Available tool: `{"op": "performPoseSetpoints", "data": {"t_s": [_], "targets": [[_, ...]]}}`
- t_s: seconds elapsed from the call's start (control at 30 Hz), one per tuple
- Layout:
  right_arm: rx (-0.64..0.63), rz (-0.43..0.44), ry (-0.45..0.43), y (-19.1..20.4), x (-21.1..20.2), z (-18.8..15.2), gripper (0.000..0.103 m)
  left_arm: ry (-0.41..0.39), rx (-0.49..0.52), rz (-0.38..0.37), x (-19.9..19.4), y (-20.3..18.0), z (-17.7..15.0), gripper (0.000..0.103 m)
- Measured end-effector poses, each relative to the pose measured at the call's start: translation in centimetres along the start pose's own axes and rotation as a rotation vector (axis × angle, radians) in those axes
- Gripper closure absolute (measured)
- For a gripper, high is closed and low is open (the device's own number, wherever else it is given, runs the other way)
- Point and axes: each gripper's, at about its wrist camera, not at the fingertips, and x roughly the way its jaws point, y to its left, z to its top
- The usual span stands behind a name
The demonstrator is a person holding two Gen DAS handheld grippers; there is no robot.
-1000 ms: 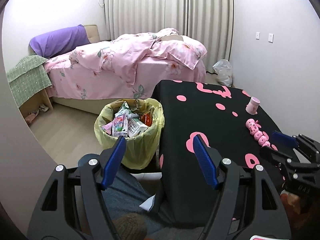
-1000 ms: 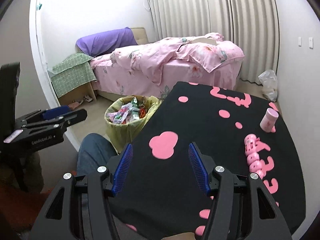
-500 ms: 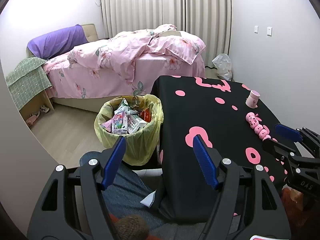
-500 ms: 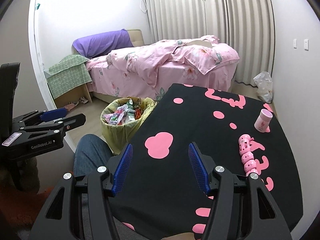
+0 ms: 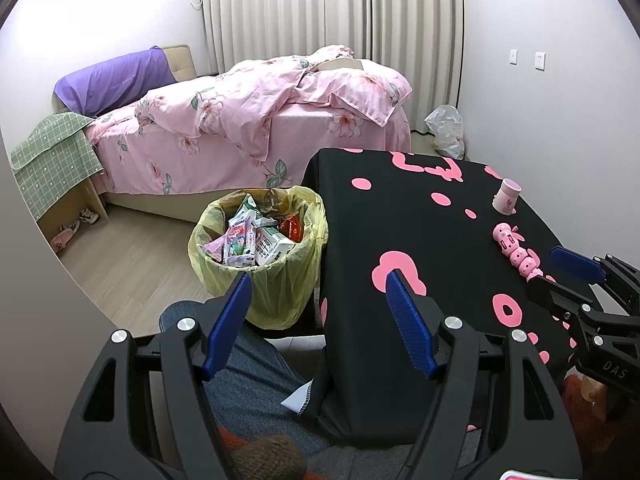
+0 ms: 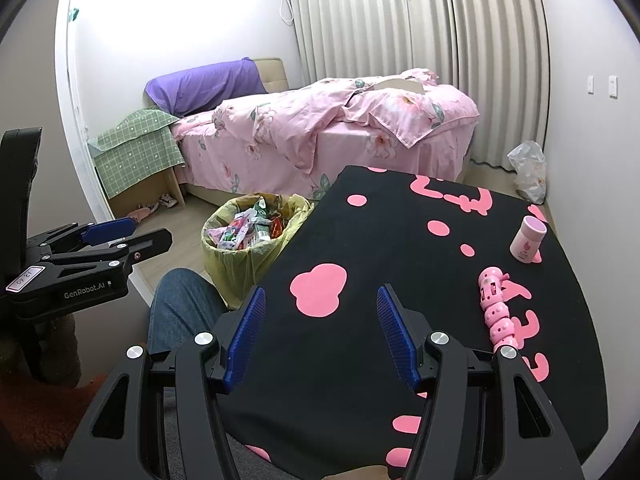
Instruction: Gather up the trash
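A bin lined with a yellow bag (image 5: pixel 260 272) stands on the floor left of the table, full of wrappers and cartons (image 5: pixel 256 240); it also shows in the right wrist view (image 6: pixel 244 256). My left gripper (image 5: pixel 320 320) is open and empty, held above a denim knee near the table's left front corner. My right gripper (image 6: pixel 320 332) is open and empty above the black tablecloth with pink shapes (image 6: pixel 380 264). Each gripper shows in the other's view: the right one (image 5: pixel 580 280), the left one (image 6: pixel 104 240).
A pink cup (image 6: pixel 527 244) and a pink segmented toy (image 6: pixel 496 308) sit on the table's right side. A pink bed (image 5: pixel 280 120) stands behind. A green-covered nightstand (image 5: pixel 52 168) is at the left. A white plastic bag (image 5: pixel 446 132) lies by the curtain.
Both grippers have drawn back and risen slightly, so the bin and table look a little farther off. Both stay open and empty.
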Motion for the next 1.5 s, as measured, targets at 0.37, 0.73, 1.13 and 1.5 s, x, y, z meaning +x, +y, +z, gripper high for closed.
{"op": "performPoseSetpoints", "data": {"t_s": [0.37,0.73,1.13,1.5], "targets": [[0.002,0.000,0.001,0.02,0.02,0.01,0.048,0.001,-0.002,0.001,-0.02,-0.11,0.00,0.037],[0.003,0.001,0.002,-0.02,0.02,0.05,0.048,0.004,-0.003,0.000,0.19,-0.19,-0.18,0.037],[0.003,0.000,0.002,-0.02,0.00,0.08,0.048,0.004,-0.005,0.000,0.14,-0.20,-0.32,0.037],[0.002,-0.001,0.002,-0.04,-0.03,0.03,0.048,0.006,-0.002,-0.010,0.09,-0.34,-0.70,0.037]]}}
